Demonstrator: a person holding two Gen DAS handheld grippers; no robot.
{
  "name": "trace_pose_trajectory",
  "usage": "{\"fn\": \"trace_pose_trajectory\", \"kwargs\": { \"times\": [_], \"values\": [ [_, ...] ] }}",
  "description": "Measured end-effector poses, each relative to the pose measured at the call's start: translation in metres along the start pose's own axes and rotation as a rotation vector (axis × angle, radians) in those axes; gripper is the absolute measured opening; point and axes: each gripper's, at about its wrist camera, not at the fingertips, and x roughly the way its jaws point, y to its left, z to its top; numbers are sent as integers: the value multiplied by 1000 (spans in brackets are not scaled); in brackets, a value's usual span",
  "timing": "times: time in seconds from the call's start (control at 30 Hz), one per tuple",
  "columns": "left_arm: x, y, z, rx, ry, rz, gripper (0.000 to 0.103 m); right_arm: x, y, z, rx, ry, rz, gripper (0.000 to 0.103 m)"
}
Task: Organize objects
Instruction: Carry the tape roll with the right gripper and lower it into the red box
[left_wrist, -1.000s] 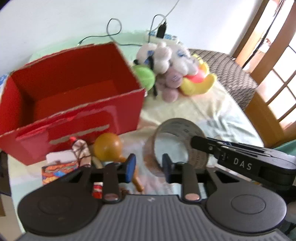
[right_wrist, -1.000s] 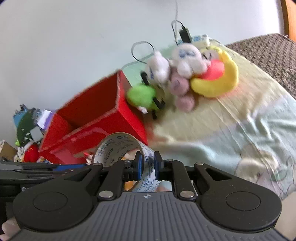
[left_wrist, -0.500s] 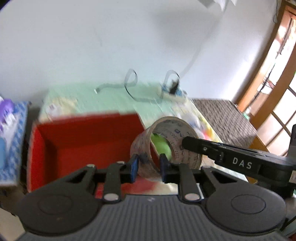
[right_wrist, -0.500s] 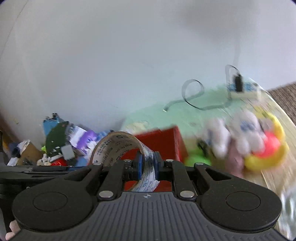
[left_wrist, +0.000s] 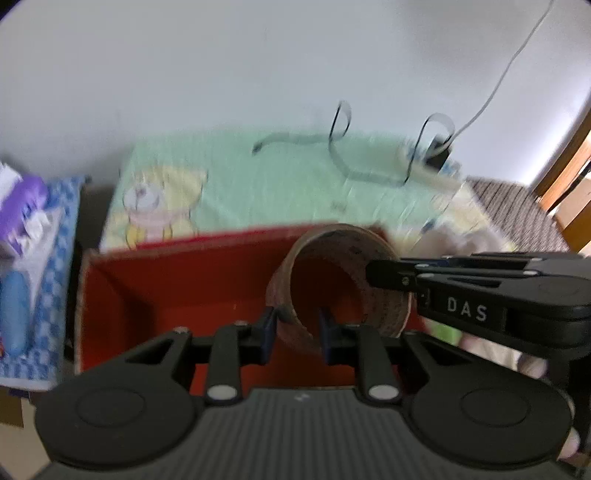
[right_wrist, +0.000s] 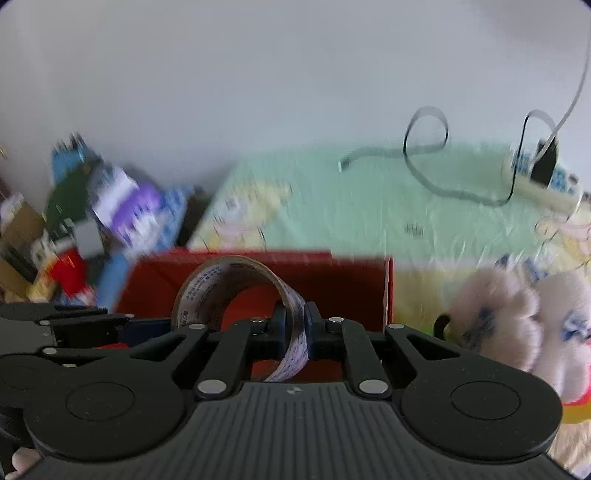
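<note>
While both claws pinched its wall, the tape roll (left_wrist: 334, 284) hung at frame centre over the open red box (left_wrist: 177, 291), having come up from the cloth beside the box a second before. The left gripper (left_wrist: 293, 326) clamped its lower edge and the right gripper (right_wrist: 293, 328) its side. Plush toys (right_wrist: 517, 321) lay at lower right. Release into the box looked near.

Counted: one red box (right_wrist: 258, 273), centre frame; one tape roll (right_wrist: 207, 291); two claws, left claw (left_wrist: 293, 328) and right claw (right_wrist: 293, 328); two white plush toys (right_wrist: 517, 325), lower right; one power strip (right_wrist: 543, 181), upper right.
</note>
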Motion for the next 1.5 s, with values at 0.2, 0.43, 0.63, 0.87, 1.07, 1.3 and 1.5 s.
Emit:
{"fn": "trace_pose_trajectory", "kwargs": {
  "times": [0.2, 0.43, 0.63, 0.87, 1.07, 1.3, 1.5],
  "values": [
    [61, 12, -6, -2, 154, 19, 19, 40, 1, -8, -65, 101, -72, 11],
    [89, 27, 0, -24, 201, 23, 21, 47, 10, -5, -166, 149, -105, 17],
    [85, 40, 0, 7, 182, 62, 32, 49, 9, 8, -178, 122, -137, 31],
    [78, 55, -6, 35, 92, 256, 30, 45, -6, 18, 11, 174, 75, 31],
    [85, 59, -5, 5, 115, 328, 32, 71, 19, 4, -6, 299, 126, 32],
    [86, 62, -4, 2, 123, 341, 32, 94, 22, -5, -37, 338, 27, 30],
    [86, 59, -4, 16, 119, 363, 32, 98, 7, -7, -10, 294, 10, 17]
  ]
}}
